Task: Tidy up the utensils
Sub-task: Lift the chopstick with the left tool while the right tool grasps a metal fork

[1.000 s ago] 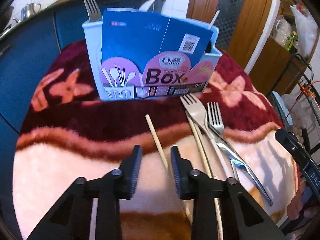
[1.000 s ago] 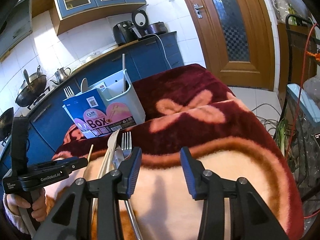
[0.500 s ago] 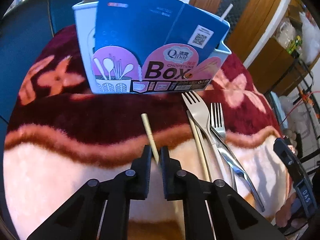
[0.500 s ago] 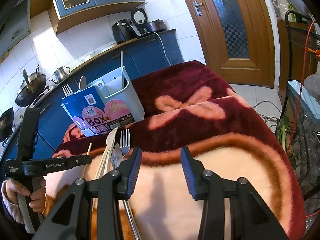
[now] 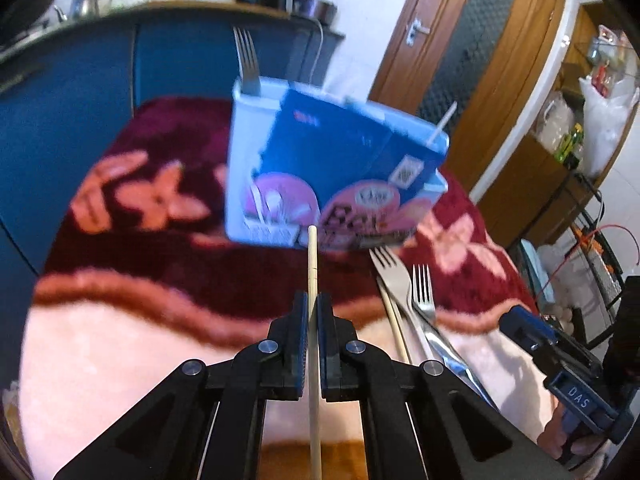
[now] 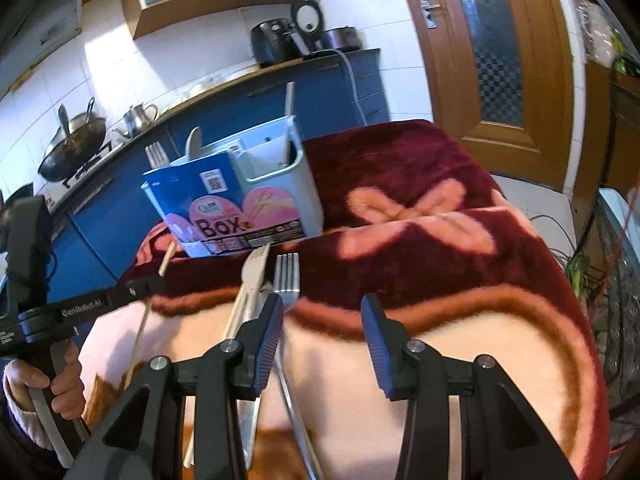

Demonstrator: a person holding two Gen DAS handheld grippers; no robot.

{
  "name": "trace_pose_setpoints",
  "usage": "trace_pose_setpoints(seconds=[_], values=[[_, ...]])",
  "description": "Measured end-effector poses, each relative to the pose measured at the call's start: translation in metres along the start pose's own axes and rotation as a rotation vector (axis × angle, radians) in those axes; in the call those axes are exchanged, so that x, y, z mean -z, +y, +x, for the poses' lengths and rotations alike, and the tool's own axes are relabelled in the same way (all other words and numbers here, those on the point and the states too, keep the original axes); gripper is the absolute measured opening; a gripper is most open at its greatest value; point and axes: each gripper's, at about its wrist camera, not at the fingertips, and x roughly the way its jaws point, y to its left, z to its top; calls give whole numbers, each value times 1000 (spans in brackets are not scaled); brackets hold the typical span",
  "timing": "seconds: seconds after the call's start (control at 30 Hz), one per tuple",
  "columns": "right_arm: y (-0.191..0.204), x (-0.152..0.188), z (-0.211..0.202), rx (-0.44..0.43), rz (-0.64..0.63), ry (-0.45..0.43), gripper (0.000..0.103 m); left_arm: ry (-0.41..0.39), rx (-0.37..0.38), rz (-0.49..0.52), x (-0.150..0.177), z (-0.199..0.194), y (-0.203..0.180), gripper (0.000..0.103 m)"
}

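My left gripper (image 5: 313,304) is shut on a wooden chopstick (image 5: 312,256) and holds it lifted above the blanket, its tip pointing at the utensil box (image 5: 320,176). From the right wrist view the held chopstick (image 6: 166,258) rises at the left beside the box (image 6: 240,204). The blue and white box holds a fork (image 5: 246,64) and a chopstick (image 5: 442,120). A second chopstick (image 5: 394,320) and two forks (image 5: 424,292) lie on the blanket to the right. My right gripper (image 6: 322,328) is open and empty, just behind the forks (image 6: 286,276).
The table is covered by a dark red and pink blanket (image 6: 460,320). Blue kitchen cabinets (image 6: 248,108) stand behind the box. A wooden door (image 6: 492,60) is at the right. A wire rack (image 6: 612,264) stands past the table's right edge.
My left gripper closed on the chopstick and lifted it off the blanket, turning it towards the box. My right gripper stayed open and moved a little nearer the forks.
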Motion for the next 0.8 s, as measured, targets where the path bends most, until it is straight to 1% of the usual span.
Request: trace_pose_setpoints(seconds=[0.13,0.27,0.5,0.6,0.8], values=[[13,-7,9,-15,-34,38,44,-95,-31,7,-5,-14,6,4],[26,-14,22,-34,-76,84,44,-161,-51,16,-8,-24,14,4],[48,-27,50,-49,-141,176,44,-192,-43,-3,-8,-27,23,4],[56,-30,62,-48,-169,202,44,-203,-43,-15,-7,-29,28,4],[62,-37,82,-50,-177,256,44,-225,-36,-26,-7,-34,34,4]])
